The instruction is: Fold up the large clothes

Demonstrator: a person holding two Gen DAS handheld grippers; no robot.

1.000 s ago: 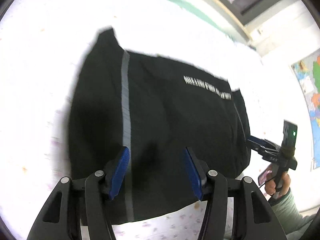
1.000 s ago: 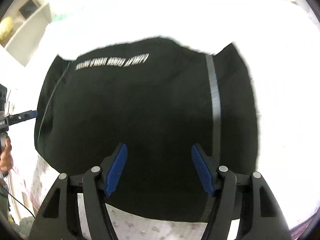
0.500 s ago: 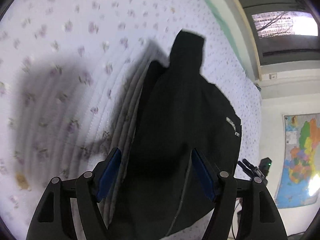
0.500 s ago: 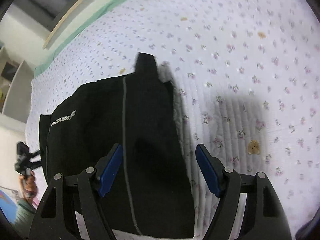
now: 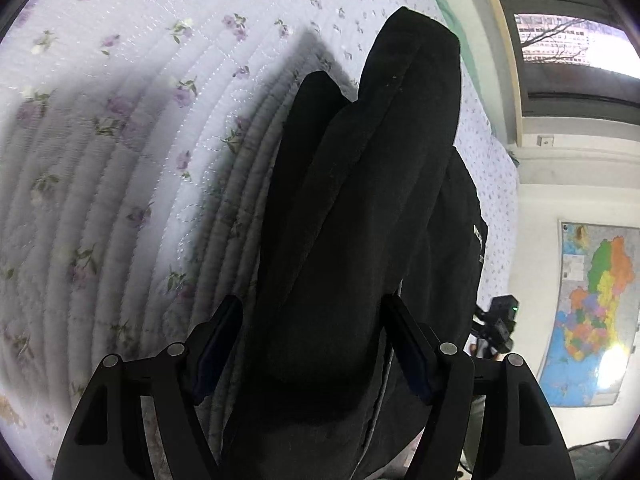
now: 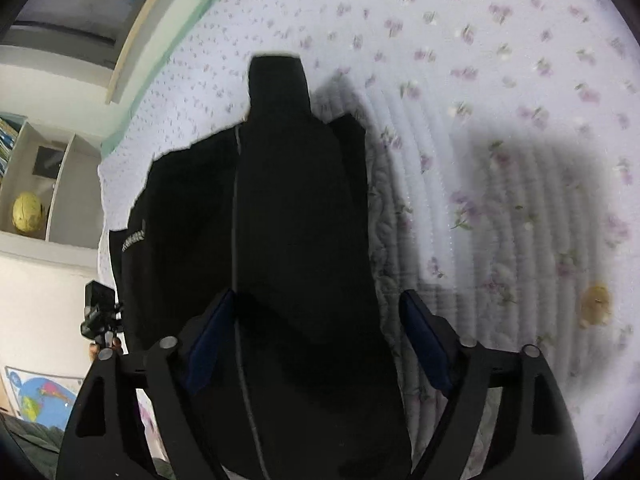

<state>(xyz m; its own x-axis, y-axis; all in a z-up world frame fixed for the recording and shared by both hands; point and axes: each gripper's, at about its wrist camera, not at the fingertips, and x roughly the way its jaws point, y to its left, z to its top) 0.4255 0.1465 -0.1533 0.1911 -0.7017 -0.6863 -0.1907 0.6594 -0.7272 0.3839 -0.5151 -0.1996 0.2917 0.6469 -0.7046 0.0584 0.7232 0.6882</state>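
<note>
A large black garment [image 5: 360, 220] with a thin grey stripe and small white lettering lies folded on a white floral quilt [image 5: 120, 120]. It also shows in the right wrist view [image 6: 280, 220]. My left gripper [image 5: 316, 348] is open, low over the garment's left end, with a thick fold of cloth between its blue pads but not pinched. My right gripper [image 6: 316, 344] is open over the garment's right end, its left pad above the cloth and its right pad above the quilt. The right gripper's hand unit shows far off in the left wrist view [image 5: 496, 324].
The quilt [image 6: 500, 160] stretches wide on the outer side of each gripper. A wall map [image 5: 592, 312] hangs at the right, a window [image 5: 568, 40] above it. A shelf with a yellow ball [image 6: 28, 212] stands at the left. A small tan stain [image 6: 596, 304] marks the quilt.
Both grippers have swung outward and dropped low to the two ends of the garment, still open. The garment now fills the gap between each pair of fingers.
</note>
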